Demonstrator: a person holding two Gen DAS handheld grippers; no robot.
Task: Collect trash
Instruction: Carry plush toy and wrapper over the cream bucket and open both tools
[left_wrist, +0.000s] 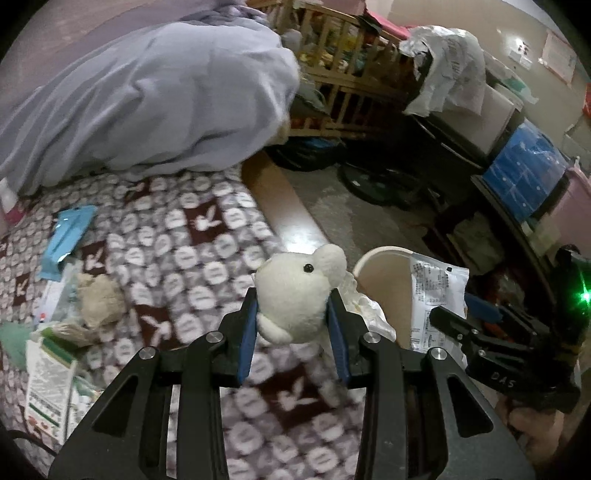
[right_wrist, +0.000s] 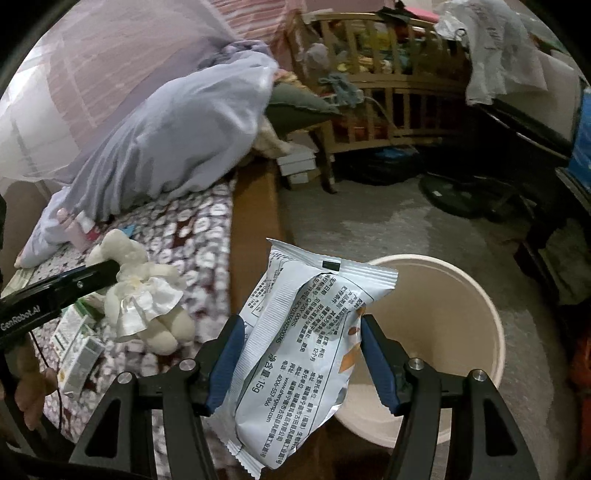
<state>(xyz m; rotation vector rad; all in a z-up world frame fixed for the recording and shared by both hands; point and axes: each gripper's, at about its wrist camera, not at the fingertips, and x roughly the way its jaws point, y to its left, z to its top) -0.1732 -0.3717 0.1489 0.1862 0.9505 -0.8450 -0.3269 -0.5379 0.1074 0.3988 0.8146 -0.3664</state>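
Note:
My left gripper (left_wrist: 292, 308) is shut on a white plush toy (left_wrist: 295, 295) by its head, held above the patterned bed cover (left_wrist: 192, 236). The same plush toy (right_wrist: 147, 291), in a white dress, hangs at the left of the right wrist view. My right gripper (right_wrist: 301, 332) is shut on a silver snack wrapper (right_wrist: 303, 339) with printed text, at the rim of a cream round bin (right_wrist: 443, 317) on the floor. In the left wrist view the bin (left_wrist: 384, 273) and wrapper (left_wrist: 436, 291) sit just right of the plush toy.
On the bed lie a blue packet (left_wrist: 66, 236), a beige crumpled wad (left_wrist: 98, 299), a green-and-white carton (left_wrist: 48, 384) and a lavender quilt (left_wrist: 147, 96). A wooden crib (right_wrist: 388, 88), a fan base (right_wrist: 461, 195) and stacked storage boxes (left_wrist: 524, 173) crowd the grey floor (right_wrist: 388, 229).

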